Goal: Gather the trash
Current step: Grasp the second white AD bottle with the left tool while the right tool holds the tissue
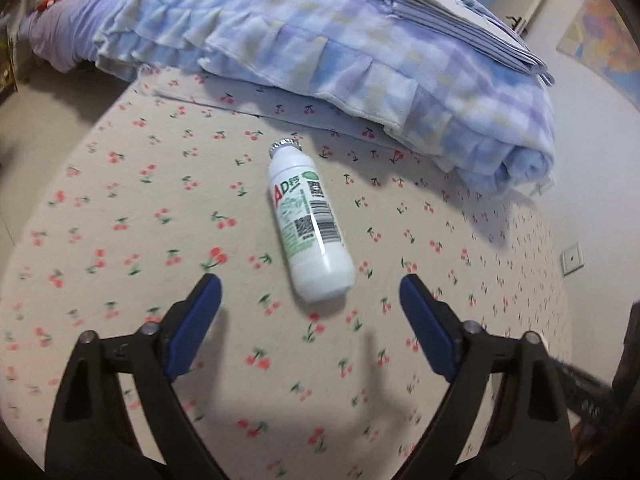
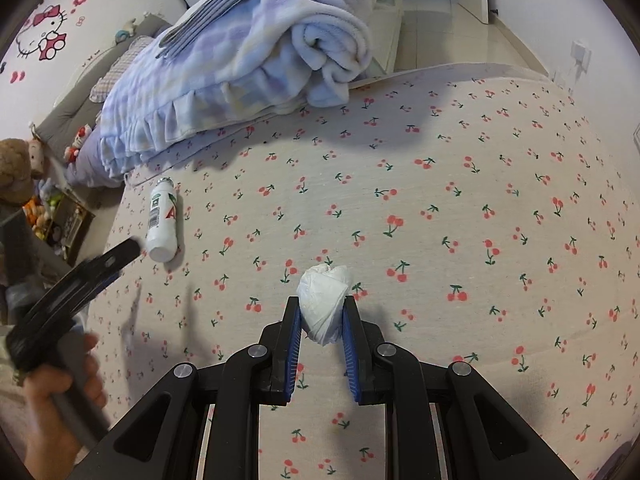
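Two pieces of trash on the bed [image 2: 460, 208], both on the cherry-print sheet.

Right gripper [image 2: 321, 306]: jaws narrow, closed onto a crumpled tissue [image 2: 324, 304], lower centre of the right wrist frame. Both blue pads touch the wad's sides; the front of the wad sticks out past the tips. Looks like a firm pinch, though I can't tell whether the wad is lifted off the sheet or resting on it. My read: the tissue is held so it can go to a bin while the other arm fetches the second item.

Left gripper [image 1: 310, 292]: jaws wide, nothing between them, nothing touched. The bottle [image 1: 310, 220] lies on its side in the centre of the left wrist frame, foil cap toward the top of the frame, base toward the jaws and just ahead of the tips, skewed slightly right of the midline. The wide opening suits straddling the bottle body. Being round and on soft bedding, it will probably roll or sink if nudged.

The folded checked blanket [image 1: 320, 40] fills the upper part of both frames, near the bottle cap but apart from it. In the right wrist frame, lower left, the person's hand [image 2: 60, 396] grips the left tool's handle.
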Motion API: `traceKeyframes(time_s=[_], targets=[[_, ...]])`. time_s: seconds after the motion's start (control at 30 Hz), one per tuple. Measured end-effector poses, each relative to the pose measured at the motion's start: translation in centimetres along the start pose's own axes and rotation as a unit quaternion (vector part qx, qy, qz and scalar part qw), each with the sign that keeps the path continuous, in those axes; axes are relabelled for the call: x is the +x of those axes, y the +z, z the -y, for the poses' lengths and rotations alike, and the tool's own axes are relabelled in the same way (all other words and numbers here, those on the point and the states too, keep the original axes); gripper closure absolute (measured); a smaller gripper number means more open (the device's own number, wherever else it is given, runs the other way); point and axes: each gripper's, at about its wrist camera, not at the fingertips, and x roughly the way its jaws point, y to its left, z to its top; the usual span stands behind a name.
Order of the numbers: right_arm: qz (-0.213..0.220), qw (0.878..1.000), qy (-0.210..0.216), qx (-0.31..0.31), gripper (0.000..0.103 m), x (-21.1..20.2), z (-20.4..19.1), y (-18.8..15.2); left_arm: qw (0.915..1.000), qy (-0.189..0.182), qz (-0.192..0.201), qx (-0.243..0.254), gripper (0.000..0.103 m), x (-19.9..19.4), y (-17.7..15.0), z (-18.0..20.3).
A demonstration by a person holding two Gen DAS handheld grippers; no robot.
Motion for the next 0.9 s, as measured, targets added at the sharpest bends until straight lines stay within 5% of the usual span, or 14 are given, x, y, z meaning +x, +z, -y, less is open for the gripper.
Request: traceKeyframes(time_s=[0.23, 0.3, 0.9], targets=[[-0.006, 1.0, 0.007, 0.016, 0.083, 0.2, 1.0, -0.2, 0.9994, -0.026, 0.013, 0.019, 0.043, 2.8, -0.1, 1.7], [-0.004, 1.0, 0.007, 0.02, 0.083, 0.0, 1.3, -0.1, 0.9992, -0.026, 0.011, 0.03, 0.057, 3.1, 0.0, 2.3], [0.008, 0.999, 0.025, 0.042, 0.083, -1.9, 1.0, -1.0, 0.9989, -0.023, -0.029, 0.028, 0.059, -1.2, -2.4, -1.0]])
